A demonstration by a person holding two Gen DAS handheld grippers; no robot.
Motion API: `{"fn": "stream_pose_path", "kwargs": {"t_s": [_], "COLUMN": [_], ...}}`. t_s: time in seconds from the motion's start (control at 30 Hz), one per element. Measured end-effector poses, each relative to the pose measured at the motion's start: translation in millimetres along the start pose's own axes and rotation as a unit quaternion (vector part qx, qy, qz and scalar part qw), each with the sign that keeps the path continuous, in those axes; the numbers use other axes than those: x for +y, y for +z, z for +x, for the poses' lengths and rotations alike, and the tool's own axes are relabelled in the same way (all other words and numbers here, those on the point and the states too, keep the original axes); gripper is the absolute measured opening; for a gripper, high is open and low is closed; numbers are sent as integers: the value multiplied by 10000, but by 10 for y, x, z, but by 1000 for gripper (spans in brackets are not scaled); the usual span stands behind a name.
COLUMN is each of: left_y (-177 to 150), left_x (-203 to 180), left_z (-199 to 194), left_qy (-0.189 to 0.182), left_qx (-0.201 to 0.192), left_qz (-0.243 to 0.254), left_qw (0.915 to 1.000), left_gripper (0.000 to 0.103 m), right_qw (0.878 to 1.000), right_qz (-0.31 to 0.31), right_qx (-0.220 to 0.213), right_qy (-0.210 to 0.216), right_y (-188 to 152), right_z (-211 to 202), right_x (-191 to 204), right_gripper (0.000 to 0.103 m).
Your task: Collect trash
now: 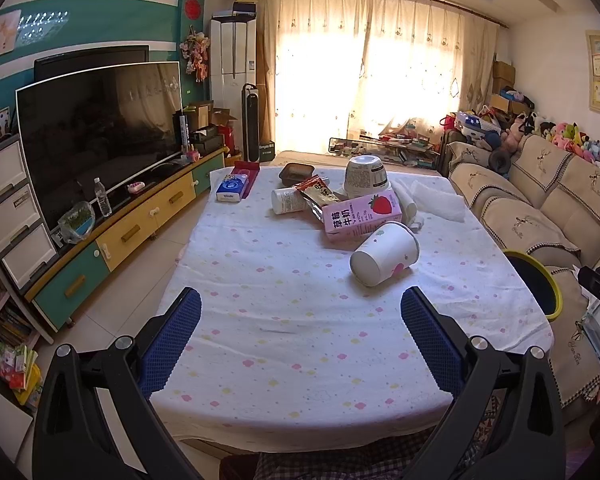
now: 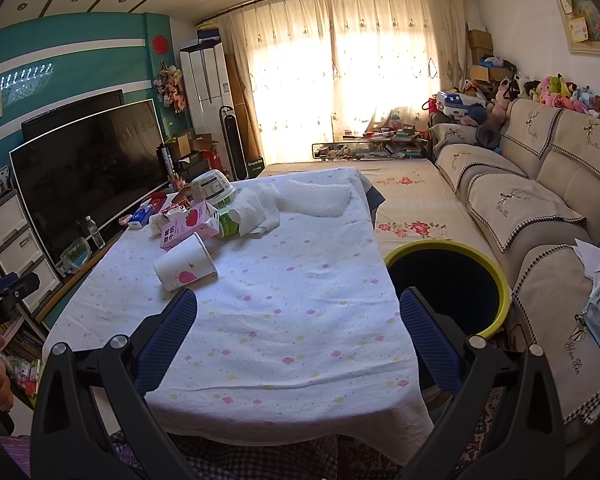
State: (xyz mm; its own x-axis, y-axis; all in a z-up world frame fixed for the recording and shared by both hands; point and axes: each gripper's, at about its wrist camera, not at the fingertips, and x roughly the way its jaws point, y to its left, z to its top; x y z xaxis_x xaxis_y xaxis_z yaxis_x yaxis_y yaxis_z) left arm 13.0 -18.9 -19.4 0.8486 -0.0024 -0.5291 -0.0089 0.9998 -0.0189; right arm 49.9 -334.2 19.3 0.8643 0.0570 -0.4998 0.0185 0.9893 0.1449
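Trash is heaped on the cloth-covered table (image 1: 284,320): a tipped paper cup (image 1: 384,254), a pink strawberry milk carton (image 1: 362,214), a snack wrapper (image 1: 318,192), a small white tub (image 1: 286,201), an upturned instant-noodle bowl (image 1: 366,178), a brown tray (image 1: 297,173) and crumpled paper towels (image 2: 260,208). All of it is judged light and easily crushed. The cup is thin-walled and likely to roll or buckle, so a gentle pinch across its rim or mid-wall is advised; the carton is stiffer and can be taken across its narrow faces; the wrapper and towels are soft and may be pinched anywhere.

Both pairs of jaws are spread wide apart and nothing is held in either. From the left gripper (image 1: 300,340) the cup is seen at about 1 o'clock, well apart from the fingertips, with the rest of the pile beyond it at 12 to 1 o'clock. From the right gripper (image 2: 298,340) the cup lies at about 11 o'clock, near the left finger's tip but not touched, and the pile is farther off at 11 o'clock. A yellow-rimmed bin (image 2: 496,280) stands just beside the table at about 2 o'clock, between table and sofa (image 2: 540,200).
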Motion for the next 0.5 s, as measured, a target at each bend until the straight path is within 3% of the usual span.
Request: {"fn": "stream_pose_path", "kwargs": {"t_s": [0.5], "left_y": [39], "left_x": [120], "left_z": [62], "left_qy": [59], "left_qx": [15], "left_qz": [-109], "left_qw": [9999], "left_gripper": [99], "right_qw": [9996], "right_qz": [-144], "right_qx": [240], "right_qy": [107], "right_y": [-32], "right_z": [215], "right_x": [32], "right_gripper": [97]}}
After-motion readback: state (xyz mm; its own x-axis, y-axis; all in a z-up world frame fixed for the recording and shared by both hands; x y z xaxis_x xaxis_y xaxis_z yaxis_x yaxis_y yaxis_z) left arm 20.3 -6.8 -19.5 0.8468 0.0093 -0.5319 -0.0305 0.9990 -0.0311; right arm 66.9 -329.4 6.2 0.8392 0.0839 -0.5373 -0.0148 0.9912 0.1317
